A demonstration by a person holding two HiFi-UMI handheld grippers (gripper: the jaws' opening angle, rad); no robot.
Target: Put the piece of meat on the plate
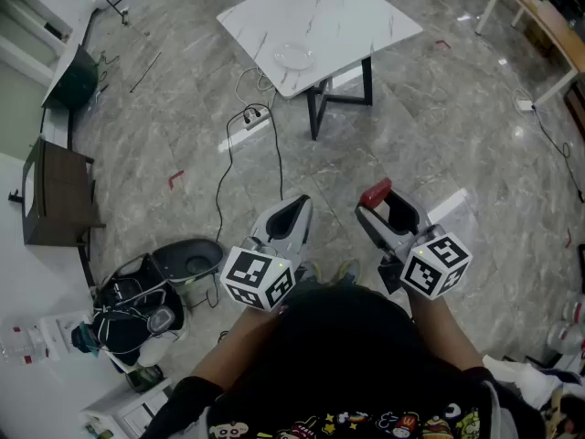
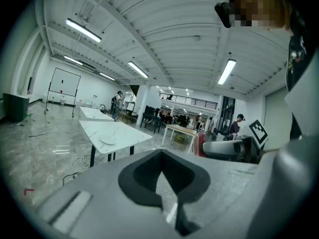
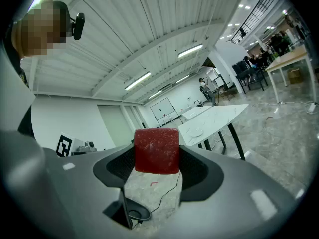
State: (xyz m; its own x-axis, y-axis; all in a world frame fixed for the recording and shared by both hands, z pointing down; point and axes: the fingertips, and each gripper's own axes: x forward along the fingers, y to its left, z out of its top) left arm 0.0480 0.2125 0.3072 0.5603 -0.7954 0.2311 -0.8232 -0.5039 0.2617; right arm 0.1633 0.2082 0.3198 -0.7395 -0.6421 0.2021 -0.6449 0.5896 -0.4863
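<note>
A red block of meat [image 1: 375, 193] sits between the jaws of my right gripper [image 1: 380, 201], which is shut on it. The right gripper view shows the meat [image 3: 156, 150] filling the gap of that gripper [image 3: 156, 159]. My left gripper [image 1: 294, 210] is beside it at the left, shut and holding nothing; its own view shows the left gripper [image 2: 161, 177] with its jaws together. Both are held near the person's body, above the floor. A white plate [image 1: 294, 58] lies on a white marble table [image 1: 366, 16] far ahead. It also shows as the plate [image 2: 107, 140] and the plate [image 3: 196, 132].
Cables and a power strip [image 1: 254, 117] lie on the floor between me and the table. Bags and a dark round device [image 1: 187, 259] sit at lower left, a dark cabinet [image 1: 55, 195] at left, a wooden table [image 1: 539, 16] at upper right. People stand far off.
</note>
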